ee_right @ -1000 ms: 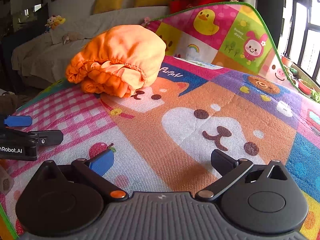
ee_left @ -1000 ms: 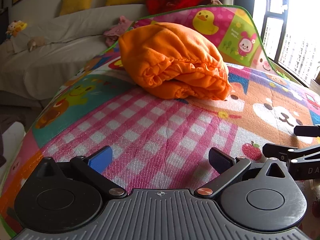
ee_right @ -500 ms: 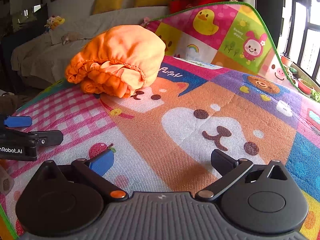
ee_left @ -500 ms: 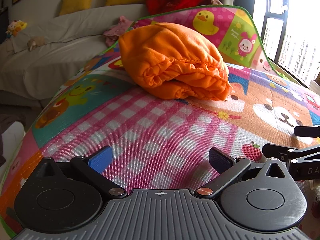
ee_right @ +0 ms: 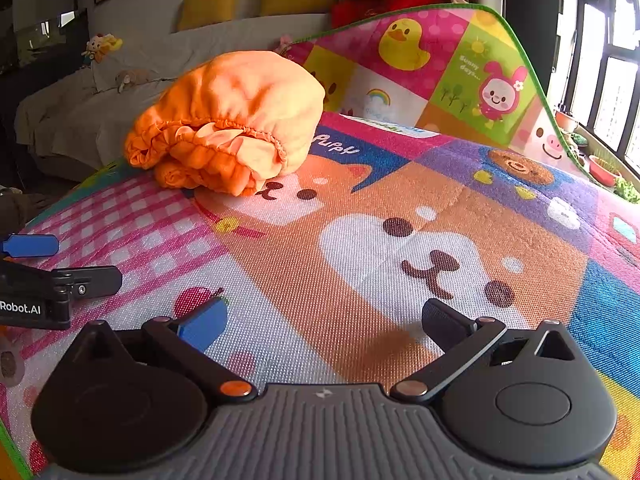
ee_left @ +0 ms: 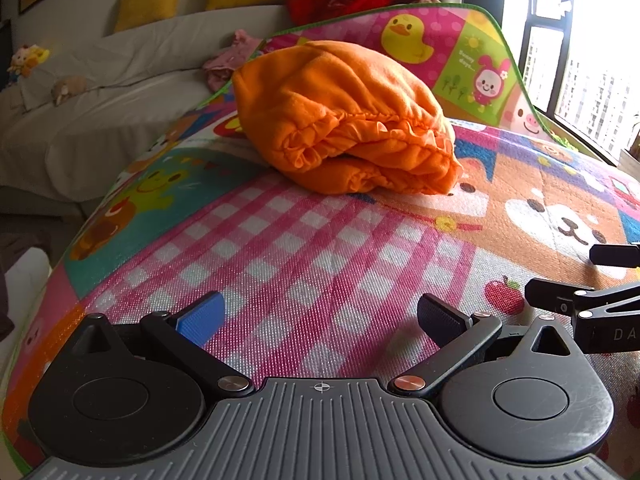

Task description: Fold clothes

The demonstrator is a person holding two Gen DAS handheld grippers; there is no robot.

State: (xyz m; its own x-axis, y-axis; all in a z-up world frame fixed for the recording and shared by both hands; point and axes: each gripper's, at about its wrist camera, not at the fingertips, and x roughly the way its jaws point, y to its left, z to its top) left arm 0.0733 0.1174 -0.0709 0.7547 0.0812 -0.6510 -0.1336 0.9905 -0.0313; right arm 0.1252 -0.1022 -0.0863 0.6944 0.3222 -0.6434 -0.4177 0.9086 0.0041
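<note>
At the far left of the right wrist view, the left gripper (ee_right: pixel 60 264) juts into frame over the pink checked part of the play mat (ee_right: pixel 400 208), its blue-tipped finger (ee_right: pixel 30 245) above its black one, spread apart and holding nothing. Left of centre, toward the top, the orange garment (ee_right: pixel 228 120) lies bundled on the mat, its ruffled elastic edge facing the camera, well apart from both tools. Along the bottom centre, the right gripper (ee_right: pixel 324 324) is released, fingers splayed wide with only the bear print between them. Upper right, the mat's far edge stands curled up, showing a duck and a bunny.

In the left wrist view, a grey sofa (ee_left: pixel 100 92) with yellow cushions (ee_left: pixel 148 4) fills the upper left. The garment (ee_left: pixel 344 116) sits at upper centre. The left gripper (ee_left: pixel 320 316) gapes empty at the bottom; the right gripper (ee_left: pixel 592 280) shows at the right edge.

No containers appear. Against the earlier frames nothing has shifted: garment and both tools sit as before.
</note>
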